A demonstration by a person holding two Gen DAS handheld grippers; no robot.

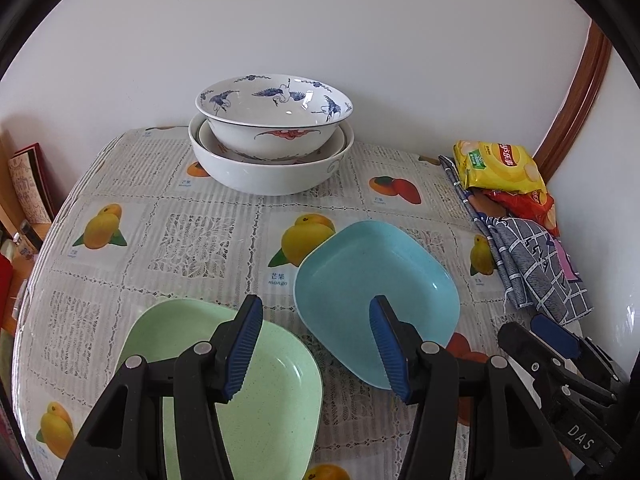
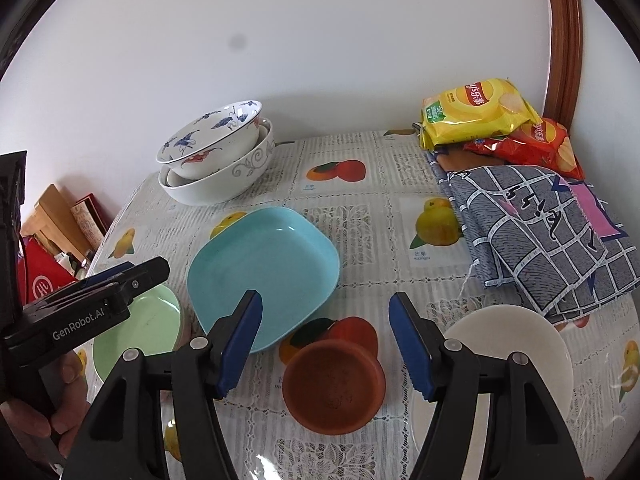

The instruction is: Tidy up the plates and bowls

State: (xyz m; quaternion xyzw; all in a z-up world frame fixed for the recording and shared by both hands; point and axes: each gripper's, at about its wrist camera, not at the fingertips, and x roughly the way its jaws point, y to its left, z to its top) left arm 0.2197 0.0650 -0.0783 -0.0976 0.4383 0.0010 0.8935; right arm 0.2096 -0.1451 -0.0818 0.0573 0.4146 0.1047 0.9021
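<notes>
On the bench (image 1: 208, 240), which is covered with a fruit-print cloth, the dishes lie in two groups. Against the far wall, a crane-painted bowl (image 1: 276, 114) sits nested with another dish inside a wide white bowl (image 1: 272, 168). Nearer the cameras, a blue plate (image 1: 376, 296) and a green plate (image 1: 224, 384) lie side by side; whether their rims touch cannot be told. In the right wrist view, a brown dish (image 2: 334, 386) rests just in front of the blue plate, with a cream plate (image 2: 512, 348) to its right. The left gripper (image 1: 316, 344) hangs over the gap between the green and blue plates, jaws apart with nothing between them. The right gripper (image 2: 326, 340) hangs above the brown dish, jaws likewise apart and empty. A hand (image 2: 36, 408) holding the left gripper's handle shows at the left edge of the right wrist view. At the bench's right side, a folded checked cloth (image 2: 552, 236) lies beside a yellow snack bag (image 2: 476, 110) stacked on a red snack bag (image 2: 536, 144).
</notes>
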